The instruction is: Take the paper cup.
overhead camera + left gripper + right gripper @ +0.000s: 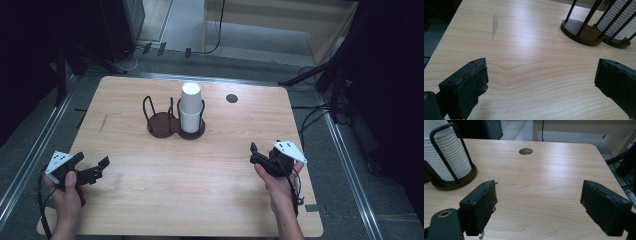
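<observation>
We see the desk (190,170) across the middle of the high view, with the double wire cup holder (175,117) just above centre; the stack of white cups (190,105) stands in its right ring. At lower left our left hand-held gripper (97,170) rests low, jaws wide, nothing between. At lower right our right hand-held gripper (257,155) is also wide and empty. Its own view adds the desk's round hole (525,151).

The right gripper (537,207) holds its black jaws apart over bare table (544,180), with stacked white cups (445,155) in a wire holder (454,176) at upper left.
</observation>
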Action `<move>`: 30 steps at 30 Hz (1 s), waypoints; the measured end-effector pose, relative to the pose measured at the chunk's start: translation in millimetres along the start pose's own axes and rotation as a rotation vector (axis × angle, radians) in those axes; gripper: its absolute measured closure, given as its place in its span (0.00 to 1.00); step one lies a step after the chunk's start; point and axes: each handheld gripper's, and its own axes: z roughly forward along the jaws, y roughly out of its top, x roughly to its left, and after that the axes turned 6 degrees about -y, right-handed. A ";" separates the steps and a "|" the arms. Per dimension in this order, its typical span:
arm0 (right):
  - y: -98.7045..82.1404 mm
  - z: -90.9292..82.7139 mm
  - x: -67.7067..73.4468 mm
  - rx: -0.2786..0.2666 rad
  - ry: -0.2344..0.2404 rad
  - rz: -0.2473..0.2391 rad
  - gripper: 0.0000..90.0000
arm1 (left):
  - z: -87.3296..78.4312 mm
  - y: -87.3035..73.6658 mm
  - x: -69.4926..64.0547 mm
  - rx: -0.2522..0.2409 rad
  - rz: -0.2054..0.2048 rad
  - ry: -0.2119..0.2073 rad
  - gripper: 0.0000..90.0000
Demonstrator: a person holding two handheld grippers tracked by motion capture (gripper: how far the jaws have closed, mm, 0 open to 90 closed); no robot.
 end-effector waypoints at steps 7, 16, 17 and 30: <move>7.5 5.0 15.7 0.002 0.028 -0.013 0.15 | -0.5 0.0 0.2 0.000 0.004 -0.005 0.00; 15.7 16.9 34.4 0.006 0.064 -0.012 0.15 | -0.5 0.0 0.3 -0.002 0.003 -0.007 0.00; 16.7 19.0 36.2 0.008 0.070 -0.008 0.15 | -0.1 0.0 0.1 -0.003 0.004 -0.007 0.00; 36.5 38.6 61.0 0.026 0.122 0.022 0.15 | 0.6 0.4 1.0 -0.006 -0.005 -0.008 0.00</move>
